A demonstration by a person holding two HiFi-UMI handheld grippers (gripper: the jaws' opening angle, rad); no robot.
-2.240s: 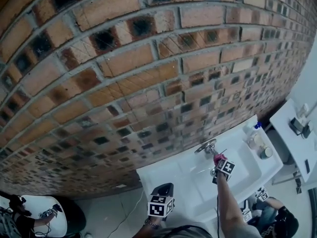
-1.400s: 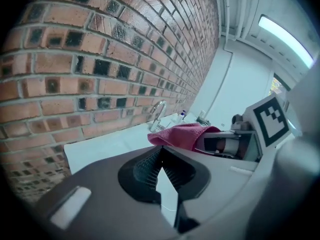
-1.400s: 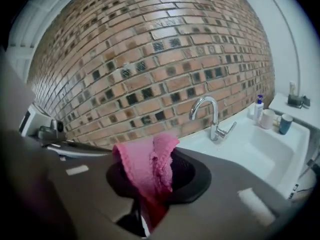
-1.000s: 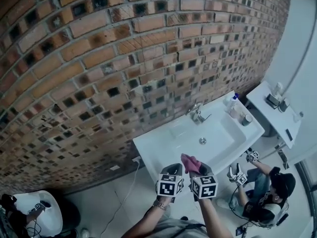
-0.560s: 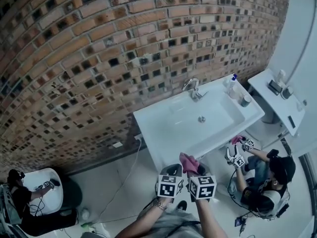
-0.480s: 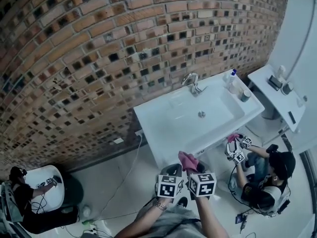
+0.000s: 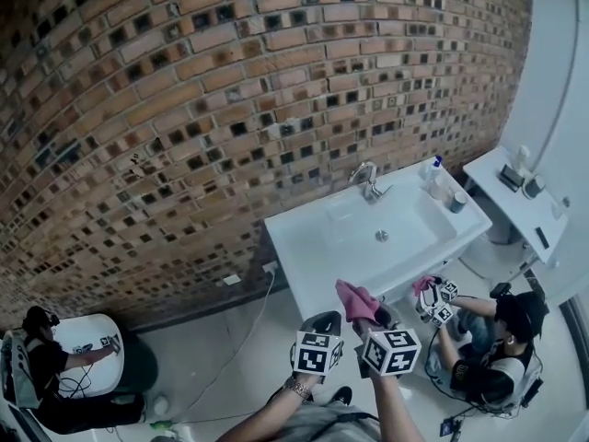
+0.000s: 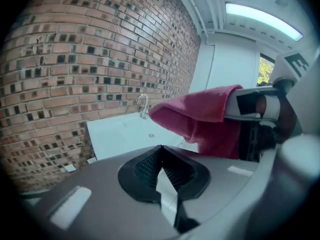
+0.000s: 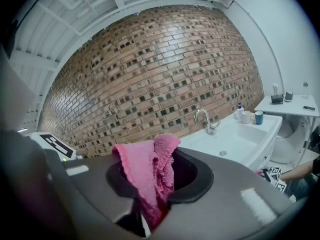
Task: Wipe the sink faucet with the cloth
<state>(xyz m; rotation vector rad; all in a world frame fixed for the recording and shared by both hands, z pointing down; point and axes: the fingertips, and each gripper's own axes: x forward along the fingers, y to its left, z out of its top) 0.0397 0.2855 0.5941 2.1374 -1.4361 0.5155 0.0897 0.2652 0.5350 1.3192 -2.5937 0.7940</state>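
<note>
A pink cloth is pinched in my right gripper, well back from the white sink. In the right gripper view the cloth bunches up between the shut jaws. The chrome faucet stands at the sink's back edge by the brick wall, also small in the right gripper view, faucet. My left gripper hangs beside the right one, its jaws shut on nothing. In the left gripper view the cloth hangs to the right and the faucet is far off.
Bottles and a cup stand at the sink's right end. A person with two grippers crouches on the floor to the right of the sink. A white shelf stands further right. Another person sits at the far left.
The view has pulled back from the sink: 2.2 s ago my right gripper held the cloth at the faucet, now both grippers are together over the floor, away from the sink.
</note>
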